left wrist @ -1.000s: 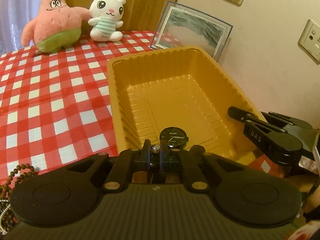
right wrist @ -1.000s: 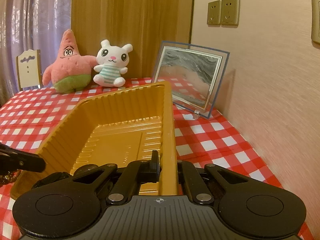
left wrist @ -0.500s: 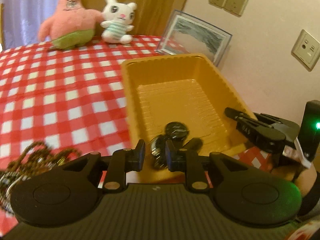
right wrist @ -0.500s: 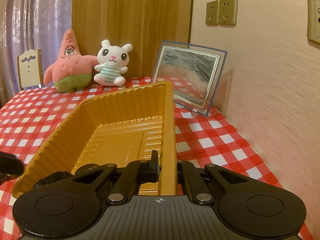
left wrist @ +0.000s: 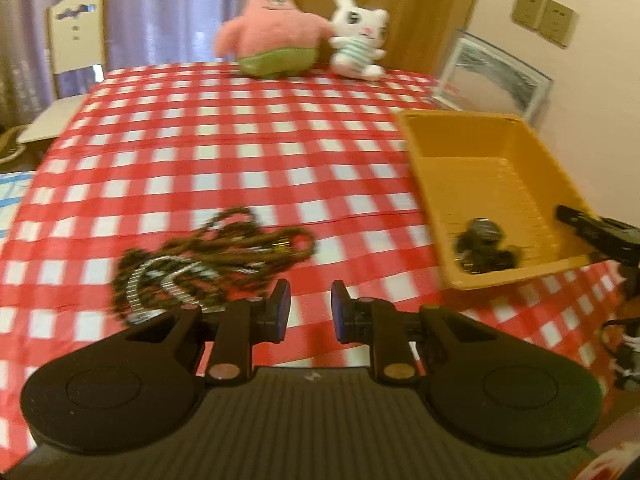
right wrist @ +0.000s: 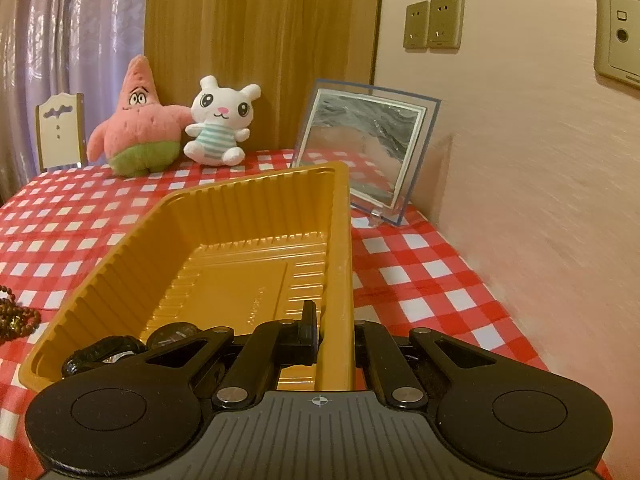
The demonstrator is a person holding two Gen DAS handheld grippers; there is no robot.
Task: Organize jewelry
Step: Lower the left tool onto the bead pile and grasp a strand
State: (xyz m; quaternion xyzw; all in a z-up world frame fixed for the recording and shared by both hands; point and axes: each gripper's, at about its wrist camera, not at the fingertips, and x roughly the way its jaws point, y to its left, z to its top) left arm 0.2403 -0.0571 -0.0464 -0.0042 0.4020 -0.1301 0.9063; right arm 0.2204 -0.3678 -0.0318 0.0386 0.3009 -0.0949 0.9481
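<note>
A yellow plastic tray sits at the right of the checked table, with black watches in its near corner. My left gripper hovers over the cloth to the tray's left, open and empty. Just ahead and left of it lies a tangle of brown bead strands with a silver coiled bracelet. My right gripper is shut on the tray's right wall; the outer finger is hidden behind that wall. The watches lie beside it inside the tray. The beads show at the left edge.
A pink star plush and a white bunny plush stand at the table's far edge. A framed picture leans on the wall behind the tray. A chair is at the far left. The wall runs close on the right.
My left gripper let go of a watch in the tray, opened, and swung left out of the tray toward the bead pile. The right gripper stayed put on the tray wall.
</note>
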